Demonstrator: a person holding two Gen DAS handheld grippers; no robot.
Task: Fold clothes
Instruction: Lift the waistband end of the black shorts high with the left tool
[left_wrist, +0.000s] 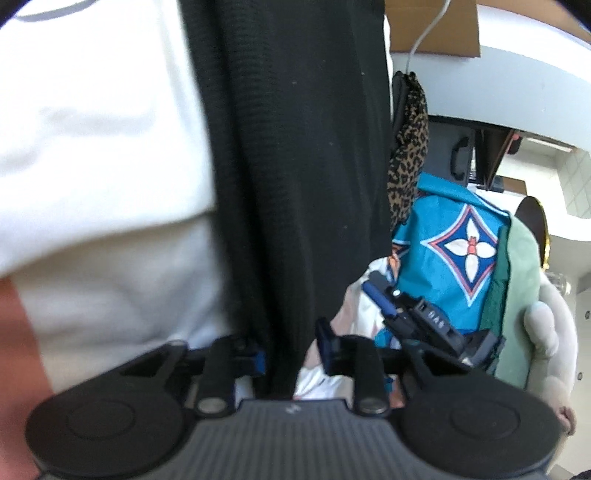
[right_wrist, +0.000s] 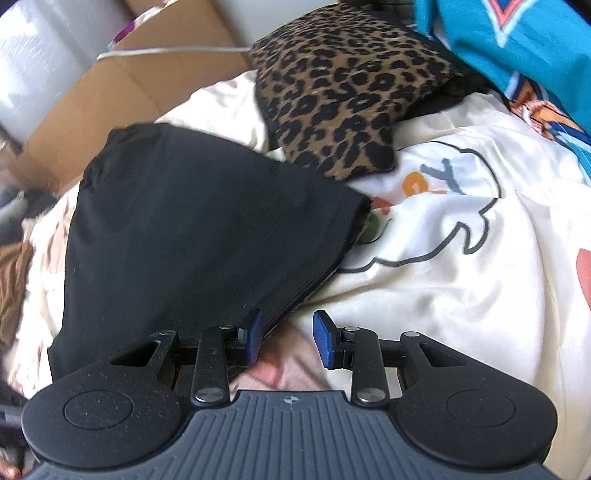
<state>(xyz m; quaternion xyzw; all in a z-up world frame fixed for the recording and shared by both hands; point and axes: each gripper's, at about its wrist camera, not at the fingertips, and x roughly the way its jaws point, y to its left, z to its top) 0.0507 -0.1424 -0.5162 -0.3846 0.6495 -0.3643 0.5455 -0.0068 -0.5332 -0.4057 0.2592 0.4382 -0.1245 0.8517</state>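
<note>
Black garment (right_wrist: 207, 236) lies folded on the cream printed sheet (right_wrist: 461, 280), long axis running from near-left up to far-right, its far corner just short of the leopard-print piece (right_wrist: 343, 92). Left gripper (left_wrist: 291, 354) is clamped on a near edge of it: black cloth fills the gap between the blue pads (left_wrist: 260, 360), fabric rising straight up away from the jaws. Right gripper (right_wrist: 288, 341) is released, jaws partly apart, nothing between them; garment's near-right edge sits just left of its left pad, touching or nearly so. So the left hand has the cloth, the right is beside it. My read: next fold swings across the long axis, left hand carrying. Teal patterned cloth (right_wrist: 517, 48) far right, cardboard box (right_wrist: 122, 92) far left, both clear of the fold
</note>
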